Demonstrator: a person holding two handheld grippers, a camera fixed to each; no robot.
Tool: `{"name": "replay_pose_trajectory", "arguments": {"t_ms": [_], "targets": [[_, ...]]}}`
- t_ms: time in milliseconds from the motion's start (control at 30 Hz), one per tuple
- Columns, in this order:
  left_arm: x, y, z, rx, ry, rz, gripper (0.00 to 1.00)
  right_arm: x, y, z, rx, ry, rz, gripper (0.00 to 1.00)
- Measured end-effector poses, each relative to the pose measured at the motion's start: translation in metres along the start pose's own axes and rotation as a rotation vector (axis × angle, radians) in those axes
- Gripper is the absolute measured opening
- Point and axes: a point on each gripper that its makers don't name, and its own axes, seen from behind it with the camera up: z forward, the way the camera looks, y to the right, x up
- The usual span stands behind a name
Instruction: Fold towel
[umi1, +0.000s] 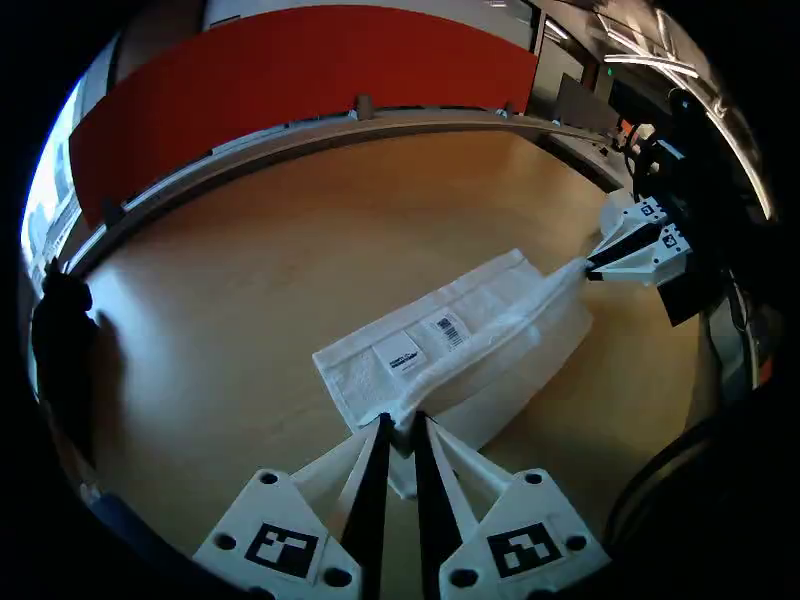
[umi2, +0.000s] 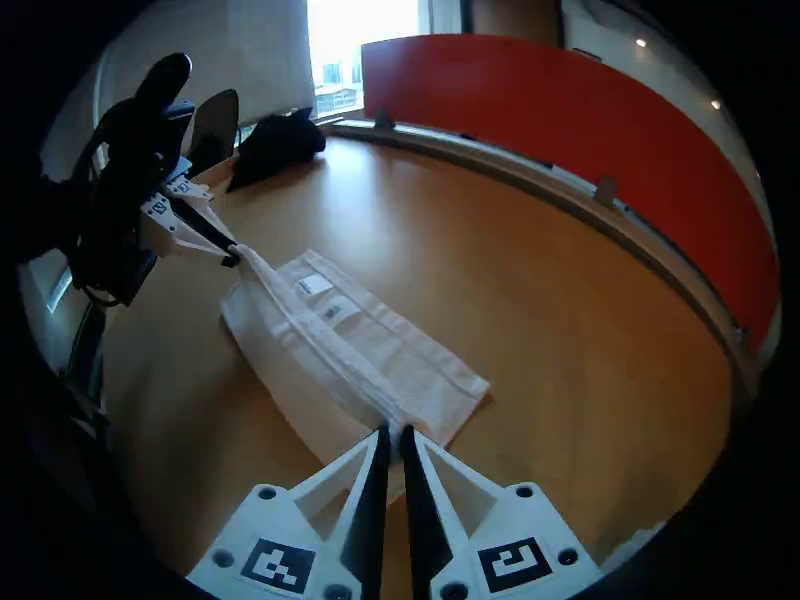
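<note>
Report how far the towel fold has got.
Done: the towel lies on the table, both ends of one long edge pinched. In hand: left gripper and right gripper hold that edge lifted. Left: lay it over the labelled half, then release.

A pale wooden worktop (umi1: 300, 250) runs to a grey rail along its far edge, with a red partition (umi1: 300, 80) standing behind it. A dark, shapeless heap (umi2: 275, 140) lies on the far corner of the worktop, near a bright window (umi2: 360, 45). Strip lights (umi1: 640, 60) glow on the ceiling.
</note>
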Motion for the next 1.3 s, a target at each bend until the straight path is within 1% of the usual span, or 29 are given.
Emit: {"name": "replay_pose_trajectory", "arguments": {"t_ms": [267, 433, 667, 767, 867, 933, 1067, 1200, 1267, 1300], "targets": [[0.000, -0.007, 0.018, 0.007, -0.001, -0.003, 0.16, -0.003, 0.007, 0.015, -0.006, -0.020, 0.028, 0.10], [-0.004, -0.010, 0.028, 0.013, -0.011, -0.004, 0.16, -0.006, 0.010, 0.024, -0.012, -0.033, 0.049, 0.10], [-0.009, -0.015, 0.038, 0.023, -0.034, -0.008, 0.17, -0.010, 0.012, 0.032, -0.017, -0.043, 0.058, 0.11], [-0.010, -0.018, 0.042, 0.031, -0.044, -0.001, 0.20, -0.010, 0.015, 0.036, -0.026, -0.047, 0.068, 0.12], [-0.010, -0.022, 0.044, 0.045, -0.045, 0.015, 0.23, -0.008, 0.018, 0.039, -0.031, -0.040, 0.078, 0.16], [-0.009, -0.024, 0.045, 0.054, -0.046, 0.026, 0.24, -0.007, 0.021, 0.040, -0.040, -0.036, 0.082, 0.19], [-0.007, -0.027, 0.047, 0.065, -0.047, 0.046, 0.33, -0.006, 0.025, 0.041, -0.053, -0.033, 0.083, 0.26], [-0.006, -0.030, 0.048, 0.077, -0.047, 0.052, 0.34, -0.007, 0.028, 0.043, -0.066, -0.034, 0.075, 0.34], [-0.005, -0.032, 0.049, 0.082, -0.046, 0.053, 0.38, -0.007, 0.030, 0.043, -0.074, -0.035, 0.073, 0.37], [-0.005, -0.033, 0.050, 0.084, -0.046, 0.055, 0.38, -0.007, 0.031, 0.044, -0.076, -0.035, 0.072, 0.38]]}}
